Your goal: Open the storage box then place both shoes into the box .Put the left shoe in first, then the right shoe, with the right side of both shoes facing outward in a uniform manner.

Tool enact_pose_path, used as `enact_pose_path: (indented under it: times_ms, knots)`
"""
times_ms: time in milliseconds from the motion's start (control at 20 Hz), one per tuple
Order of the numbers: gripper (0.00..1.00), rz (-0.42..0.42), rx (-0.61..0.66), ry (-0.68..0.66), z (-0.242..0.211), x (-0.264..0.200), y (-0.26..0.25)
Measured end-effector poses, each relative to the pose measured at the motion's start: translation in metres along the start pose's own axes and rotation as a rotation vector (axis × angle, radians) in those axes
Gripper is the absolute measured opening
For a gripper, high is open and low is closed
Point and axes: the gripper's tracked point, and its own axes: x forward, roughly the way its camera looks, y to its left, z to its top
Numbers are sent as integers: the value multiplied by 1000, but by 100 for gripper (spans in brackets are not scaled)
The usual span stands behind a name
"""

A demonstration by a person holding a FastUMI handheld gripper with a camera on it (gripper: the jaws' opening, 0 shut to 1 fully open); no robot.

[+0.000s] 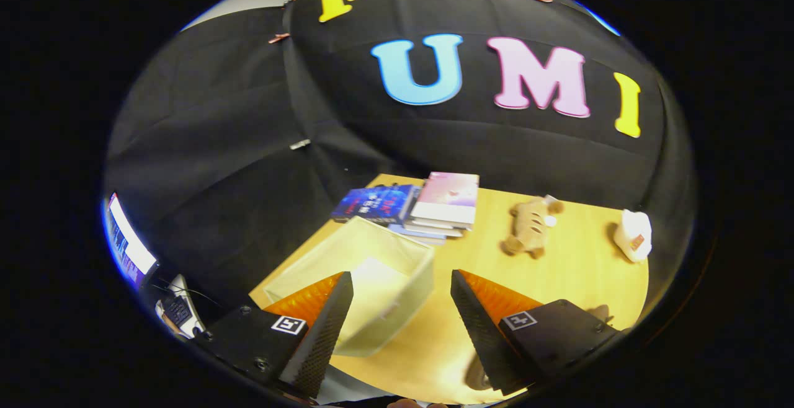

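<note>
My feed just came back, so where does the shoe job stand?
Done: the storage box stands open on the table, its inside seemingly empty. In hand: nothing; the claw is open above the box's near edge. Left: both shoes; a dark shape under the right finger might be one, I cannot tell.

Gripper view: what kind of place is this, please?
Probably a recording booth, not a home: black cloth wall behind a wooden table with an open storage box, stacked books and a plush toy. The gripper hangs open above the box.
</note>
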Motion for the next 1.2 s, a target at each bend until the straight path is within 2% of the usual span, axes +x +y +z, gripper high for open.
enact_pose_path:
  times_ms: [200,300,450,650,800,950,1000,1050,1100,1200]
  knots:
    - [98,-143,45,64,-52,-13,-80]
    - [98,-185,58,117,-90,-16,-108]
    - [98,-207,78,205,-144,-12,-136]
    - [99,-207,81,282,-192,9,-174]
    - [99,-202,126,291,-210,30,-188]
    - [98,-233,158,311,-221,49,-206]
    - [94,-228,183,315,-222,55,-205]
    - [82,-224,207,324,-225,59,-204]
    - [76,-218,230,330,-224,63,-203]
    - [55,-215,254,346,-227,69,-199]
